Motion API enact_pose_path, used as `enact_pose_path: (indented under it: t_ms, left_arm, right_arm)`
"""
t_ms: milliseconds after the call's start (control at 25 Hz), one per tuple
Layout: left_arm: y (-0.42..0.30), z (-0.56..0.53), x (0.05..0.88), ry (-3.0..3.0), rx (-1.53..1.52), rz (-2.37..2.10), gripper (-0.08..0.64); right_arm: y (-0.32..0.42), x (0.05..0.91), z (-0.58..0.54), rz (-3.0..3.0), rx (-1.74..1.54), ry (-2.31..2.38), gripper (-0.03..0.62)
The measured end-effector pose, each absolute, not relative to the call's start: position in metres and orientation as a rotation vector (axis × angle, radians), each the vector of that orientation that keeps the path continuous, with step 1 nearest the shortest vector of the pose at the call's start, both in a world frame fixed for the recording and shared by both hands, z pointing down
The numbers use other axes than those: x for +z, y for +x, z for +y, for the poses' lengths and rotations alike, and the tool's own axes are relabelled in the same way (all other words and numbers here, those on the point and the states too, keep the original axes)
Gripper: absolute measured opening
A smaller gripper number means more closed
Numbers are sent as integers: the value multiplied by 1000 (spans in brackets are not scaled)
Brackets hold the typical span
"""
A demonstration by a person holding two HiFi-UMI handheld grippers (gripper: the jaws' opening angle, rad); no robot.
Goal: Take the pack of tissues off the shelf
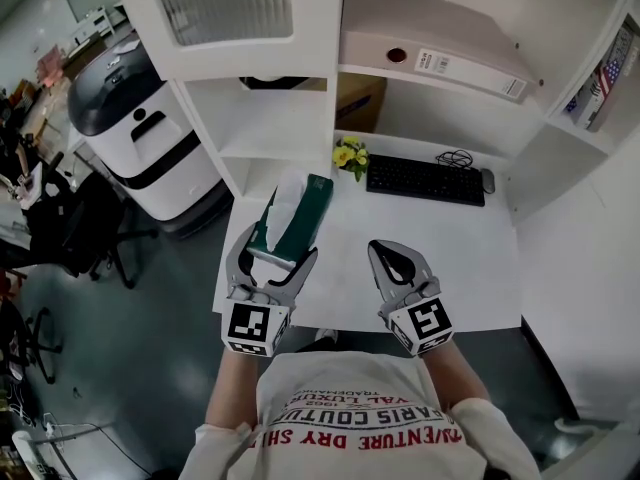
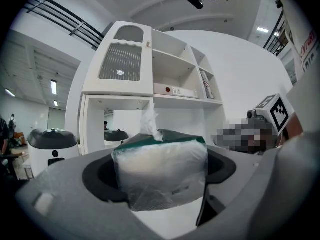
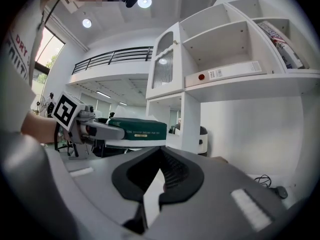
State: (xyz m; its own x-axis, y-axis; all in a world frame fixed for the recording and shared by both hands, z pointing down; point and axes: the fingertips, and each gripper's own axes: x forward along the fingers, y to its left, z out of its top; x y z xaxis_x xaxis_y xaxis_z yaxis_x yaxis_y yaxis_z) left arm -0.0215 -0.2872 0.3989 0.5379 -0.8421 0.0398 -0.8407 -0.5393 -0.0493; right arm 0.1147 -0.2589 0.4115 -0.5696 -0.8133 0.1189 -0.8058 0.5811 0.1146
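Observation:
The pack of tissues (image 1: pixel 293 218) is green on the sides with a clear wrapped end, and a white tissue sticks out of its top. My left gripper (image 1: pixel 272 264) is shut on the pack's near end and holds it above the white desk's left part, in front of the shelf unit (image 1: pixel 262 103). In the left gripper view the pack (image 2: pixel 160 171) fills the gap between the jaws. My right gripper (image 1: pixel 396 265) hangs beside it over the desk, shut and empty. In the right gripper view the held pack (image 3: pixel 139 128) shows at left.
A black keyboard (image 1: pixel 425 179), a mouse (image 1: pixel 487 180) and small yellow flowers (image 1: pixel 349 155) lie at the back of the desk (image 1: pixel 470 258). A long white box (image 1: pixel 440 53) lies on an upper shelf. A black-and-white machine (image 1: pixel 140 128) and an office chair (image 1: pixel 75 228) stand at left.

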Motion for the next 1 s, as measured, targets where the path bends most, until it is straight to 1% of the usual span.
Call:
enact_pose_path:
  t_ms: [1000]
  left_arm:
    - [-41,-294,394,-2682,-84,1542,426]
  right_arm:
    - [95,404,-266,-2679,-140,1331,2]
